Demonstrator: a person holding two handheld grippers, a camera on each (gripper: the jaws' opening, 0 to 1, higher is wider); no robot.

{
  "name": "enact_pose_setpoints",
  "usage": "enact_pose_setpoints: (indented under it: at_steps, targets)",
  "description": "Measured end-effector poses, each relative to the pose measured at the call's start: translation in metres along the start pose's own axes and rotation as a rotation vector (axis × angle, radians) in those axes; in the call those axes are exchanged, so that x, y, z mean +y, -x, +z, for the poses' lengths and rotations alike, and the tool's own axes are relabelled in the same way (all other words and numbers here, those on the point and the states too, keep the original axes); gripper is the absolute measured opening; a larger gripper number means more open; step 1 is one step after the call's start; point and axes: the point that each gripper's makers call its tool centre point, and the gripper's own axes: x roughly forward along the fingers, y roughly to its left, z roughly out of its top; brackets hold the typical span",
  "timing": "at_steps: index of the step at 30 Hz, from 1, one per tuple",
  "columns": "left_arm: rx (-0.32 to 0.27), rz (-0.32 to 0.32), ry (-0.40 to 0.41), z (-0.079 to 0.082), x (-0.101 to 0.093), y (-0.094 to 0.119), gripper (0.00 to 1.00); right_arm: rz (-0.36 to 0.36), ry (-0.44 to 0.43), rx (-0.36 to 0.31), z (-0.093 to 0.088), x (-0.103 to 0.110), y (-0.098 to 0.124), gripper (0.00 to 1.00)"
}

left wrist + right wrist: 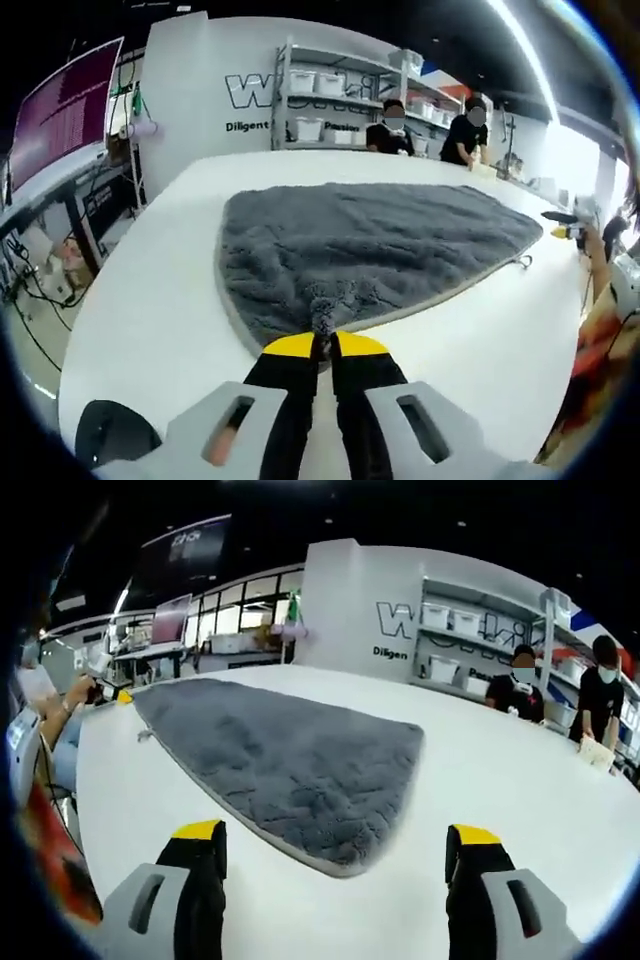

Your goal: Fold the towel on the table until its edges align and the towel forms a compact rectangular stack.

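White and broad, the surface (150, 300) ran back toward a wall with dark lettering and a rack of shelves (330, 95) loaded with white storage bins. Two people in dark shirts stood at the far edge of the surface (430, 135), and a monitor (65, 110) with a purple screen hung off to one side in the left gripper view.

The grey towel (370, 250) lay spread flat across the middle of the surface, its fluffy pile up and a paler hem running along its edges. My left tool (323, 345) had its yellow-tipped jaws pressed together on the towel's near corner, a small tuft of grey pile bunched up between them. At the towel's far corner in that view I could see a small loop tag lying on the surface (522, 262).

In the right gripper view the towel (290, 755) stretched away from a rounded near corner that lay between my jaws and just ahead of them. My right tool (335, 835) was spread wide, both yellow tips apart with nothing between them, and it was not touching the towel. A person's hand (85, 690) showed beyond the far end of the towel, near the surface's edge.
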Motion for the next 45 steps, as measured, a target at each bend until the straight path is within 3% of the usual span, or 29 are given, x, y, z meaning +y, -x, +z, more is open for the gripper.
enact_pose_setpoints:
  at_steps: [17, 23, 25, 28, 34, 43, 45]
  targets:
    - [0.032, -0.032, 0.007, -0.018, -0.023, 0.029, 0.04, 0.027, 0.021, 0.019, -0.003, 0.0, 0.003, 0.87]
    - [0.036, -0.033, 0.012, -0.018, -0.023, 0.03, 0.04, 0.079, 0.027, 0.023, -0.007, 0.002, 0.0, 0.74]
    - [0.038, -0.032, 0.011, -0.018, -0.022, 0.03, 0.04, 0.127, 0.032, 0.011, -0.004, 0.009, -0.001, 0.64]
    - [0.042, -0.028, 0.008, -0.018, -0.021, 0.03, 0.04, 0.196, 0.101, 0.05, -0.007, 0.022, -0.003, 0.47]
    - [0.044, -0.024, 0.006, -0.018, -0.021, 0.031, 0.04, 0.226, 0.11, 0.078, -0.005, 0.02, -0.012, 0.29]
    - [0.041, -0.031, 0.014, -0.018, -0.02, 0.03, 0.04, 0.324, 0.144, 0.17, -0.018, 0.032, -0.014, 0.24]
    - [0.039, -0.033, 0.016, -0.018, -0.02, 0.03, 0.04, 0.316, 0.118, 0.172, -0.017, 0.029, -0.016, 0.17]
